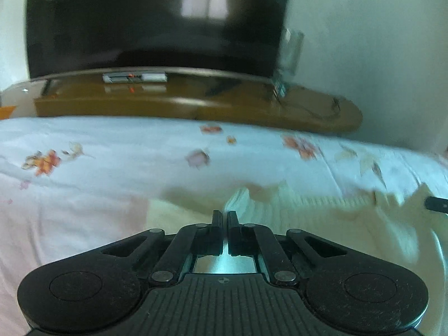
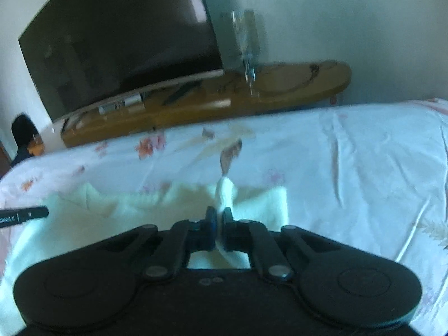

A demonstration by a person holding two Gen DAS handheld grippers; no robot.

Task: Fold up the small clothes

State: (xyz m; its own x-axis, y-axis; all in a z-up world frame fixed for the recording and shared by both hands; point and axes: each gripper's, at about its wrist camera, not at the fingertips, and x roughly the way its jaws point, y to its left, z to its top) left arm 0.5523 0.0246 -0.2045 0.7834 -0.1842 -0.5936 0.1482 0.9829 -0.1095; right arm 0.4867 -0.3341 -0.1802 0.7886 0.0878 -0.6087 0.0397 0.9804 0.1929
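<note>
You have the pale garment (image 2: 168, 204) stretched between both grippers, lying across the near part of the bed (image 2: 350, 154), with its long axis running side to side between your two hands. Your right gripper (image 2: 219, 215) is pinched shut on a bunched tuft of the cloth that pokes up past its tips, and the right-hand end of the garment stops just beyond it, well short of the bed's right edge. Your left gripper (image 1: 224, 217) looks drawn together on the cloth too, with a small fold of fabric rising just ahead of its tips, though blur makes the exact bite hard to read. From the left view the garment (image 1: 322, 207) runs off to the right toward the other gripper's fingertip at the frame edge; from the right view it runs off to the left in the same way. So the two grips sit at opposite ends of one edge, neither arm clearly nearer the bulk of the cloth. The rest of the fabric seems to lie below and toward you, mostly hidden under the gripper bodies. My judgement is that the coming fold turns on carrying both ends together, square to that long axis, so the held edge lands parallel to the far edge of the bed near the wooden stand (image 2: 224, 98) and the television (image 1: 154, 22).
</note>
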